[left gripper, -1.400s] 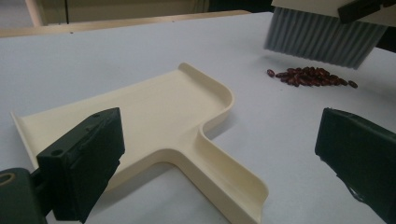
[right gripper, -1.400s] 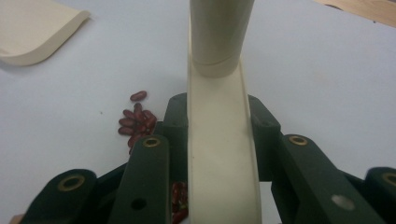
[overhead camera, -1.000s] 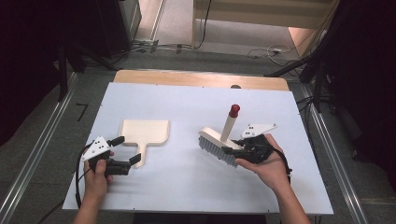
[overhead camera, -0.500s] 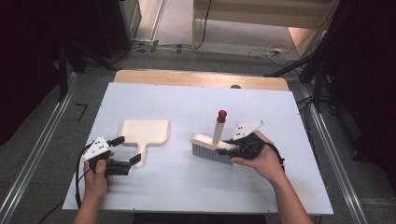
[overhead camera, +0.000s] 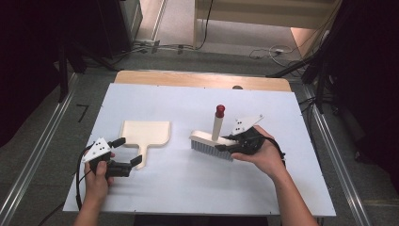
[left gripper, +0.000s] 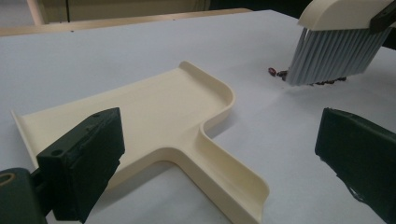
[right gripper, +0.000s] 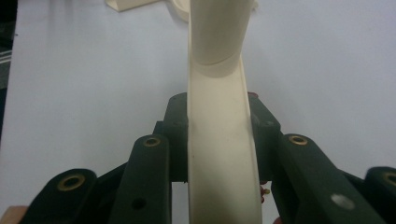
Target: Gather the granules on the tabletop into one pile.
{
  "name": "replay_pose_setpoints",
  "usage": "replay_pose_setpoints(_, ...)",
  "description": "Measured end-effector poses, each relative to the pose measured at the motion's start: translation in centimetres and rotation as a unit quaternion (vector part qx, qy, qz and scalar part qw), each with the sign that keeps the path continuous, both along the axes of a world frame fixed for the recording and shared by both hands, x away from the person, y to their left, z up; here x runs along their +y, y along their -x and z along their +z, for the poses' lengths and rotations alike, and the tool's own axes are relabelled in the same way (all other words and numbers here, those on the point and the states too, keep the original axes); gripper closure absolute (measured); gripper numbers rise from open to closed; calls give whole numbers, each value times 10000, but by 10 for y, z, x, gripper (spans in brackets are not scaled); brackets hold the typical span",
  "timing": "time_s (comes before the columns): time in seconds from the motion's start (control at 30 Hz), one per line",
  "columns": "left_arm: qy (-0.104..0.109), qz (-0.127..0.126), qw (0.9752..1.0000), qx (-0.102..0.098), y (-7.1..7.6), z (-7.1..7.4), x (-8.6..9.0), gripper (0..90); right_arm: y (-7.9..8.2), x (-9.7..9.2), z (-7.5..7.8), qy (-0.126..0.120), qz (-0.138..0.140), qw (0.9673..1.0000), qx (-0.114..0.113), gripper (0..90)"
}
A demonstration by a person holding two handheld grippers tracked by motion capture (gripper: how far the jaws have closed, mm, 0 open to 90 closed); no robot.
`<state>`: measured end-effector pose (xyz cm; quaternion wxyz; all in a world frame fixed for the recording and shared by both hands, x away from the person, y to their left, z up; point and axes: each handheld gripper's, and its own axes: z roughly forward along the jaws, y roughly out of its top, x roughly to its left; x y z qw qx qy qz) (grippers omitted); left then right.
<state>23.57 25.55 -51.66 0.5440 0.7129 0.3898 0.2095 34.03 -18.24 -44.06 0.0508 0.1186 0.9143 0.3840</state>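
Observation:
A cream dustpan (overhead camera: pixel 145 133) lies flat left of centre, its handle pointing toward the person. My left gripper (overhead camera: pixel 128 150) stands open at that handle's end. In the left gripper view the handle (left gripper: pixel 224 172) runs between the two wide-apart pads (left gripper: pixel 81 163), which do not press on it. A cream hand brush (overhead camera: pixel 211 141) with grey bristles (left gripper: pixel 331 56) stands on the table, its red-capped handle (overhead camera: pixel 219 111) upright. My right gripper (overhead camera: pixel 231 144) is shut on the brush's back (right gripper: pixel 222 154). Small dark red bits (left gripper: pixel 280 73) lie at the foot of the bristles.
The work surface is a white sheet (overhead camera: pixel 197 188) on a wooden table (overhead camera: pixel 188 77). Metal rails (overhead camera: pixel 329 141) run along both sides, and cables lie on the floor beyond the far edge.
My right gripper has carried the brush to the left across the sheet, closer to the dustpan. The left gripper and the dustpan have stayed where they were.

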Motion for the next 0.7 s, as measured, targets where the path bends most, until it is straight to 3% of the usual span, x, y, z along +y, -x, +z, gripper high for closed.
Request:
replay_pose_setpoints(0.1, 3, -5, 10000, -3, 0, 0, 0, 19, 3, -7, 8, -148, -183, 9997, -25, 654)
replay_pose_setpoints(0.17, 4, -4, 10000, -5, 0, 0, 0, 18, 4, -16, 12, -190, -551, 9983, -89, 654)
replay_pose_setpoints(0.23, 9, -5, 10000, -7, 0, 0, 0, 18, 4, -25, 14, -166, -984, 9948, -207, 654)
replay_pose_setpoints(0.33, 5, -3, 10000, -4, 0, 0, 0, 18, 5, -36, 10, -150, -1717, 9847, -240, 654)
replay_pose_setpoints(0.37, 4, -1, 10000, -2, 0, 0, 0, 18, 5, -38, 8, -183, -1962, 9802, -207, 654)
replay_pose_setpoints(0.4, -1, 2, 10000, 0, 0, 0, 0, 18, 7, -40, 4, -193, -2289, 9732, -137, 654)
replay_pose_setpoints(0.43, -3, 0, 10000, 2, 0, 0, 0, 18, 8, -40, 0, -190, -2482, 9684, -144, 654)
replay_pose_setpoints(0.53, -14, 1, 10000, 0, 0, 0, -1, 19, 10, -36, -8, 31, -2775, 9604, -255, 654)
replay_pose_setpoints(0.6, -20, 3, 10000, 1, 0, 0, -1, 18, 12, -32, -12, 140, -2834, 9584, -309, 654)
replay_pose_setpoints(0.7, -12, 10, 10000, 2, 0, 0, -1, 18, 17, -25, -11, 162, -2774, 9603, -260, 654)
